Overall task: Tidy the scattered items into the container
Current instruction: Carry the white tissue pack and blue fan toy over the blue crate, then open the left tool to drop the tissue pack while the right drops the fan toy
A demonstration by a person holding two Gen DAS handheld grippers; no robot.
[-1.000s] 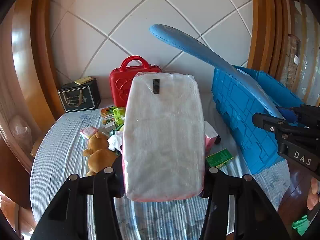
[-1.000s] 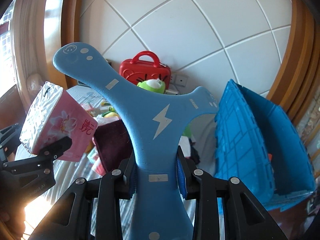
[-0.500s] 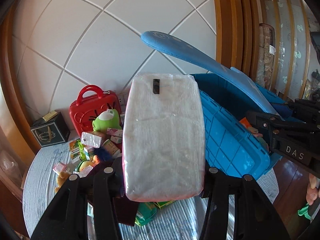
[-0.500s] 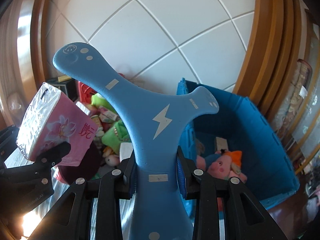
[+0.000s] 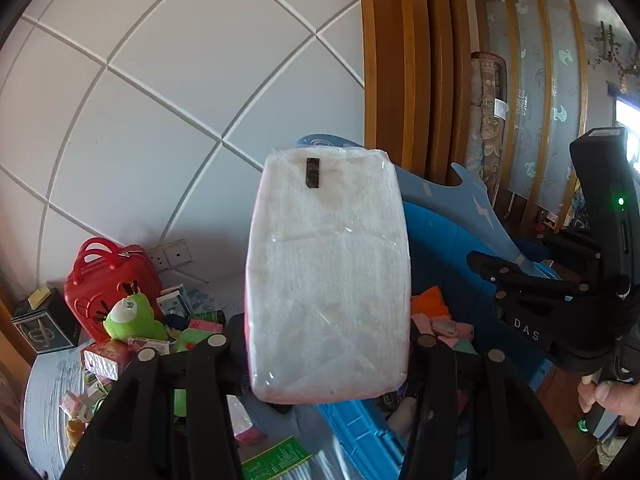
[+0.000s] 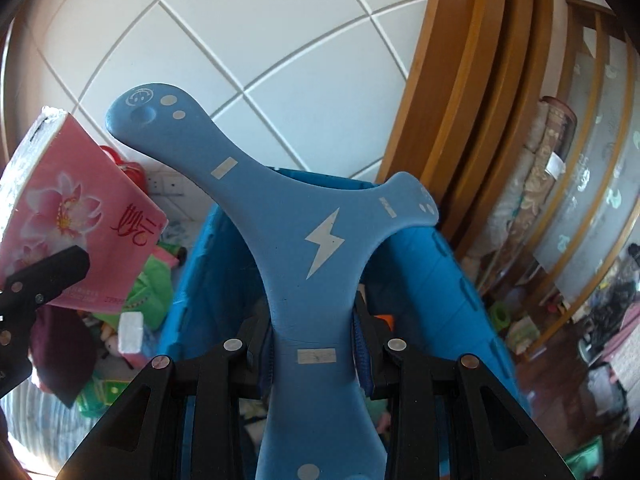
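both loads hung over the blue crate (image 6: pixel 460 280): left gripper (image 5: pixel 328 344) clamped the tissue pack (image 5: pixel 328 272), right gripper (image 6: pixel 316 344) clamped the blue boomerang (image 6: pixel 304 248); next, lower and release.

We see the blue crate (image 6: pixel 452 280) open on top, giving room to pass above its toys. Left of it, clutter (image 5: pixel 132 320) crowds the tabletop (image 5: pixel 44 392) up to the red case (image 5: pixel 100 276). Wooden posts (image 5: pixel 400 60) stand close behind the crate.

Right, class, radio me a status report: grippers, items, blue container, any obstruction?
Left gripper shut on tissue pack. Right gripper shut on blue boomerang. Blue crate ahead, open, toys inside. Nothing blocking.
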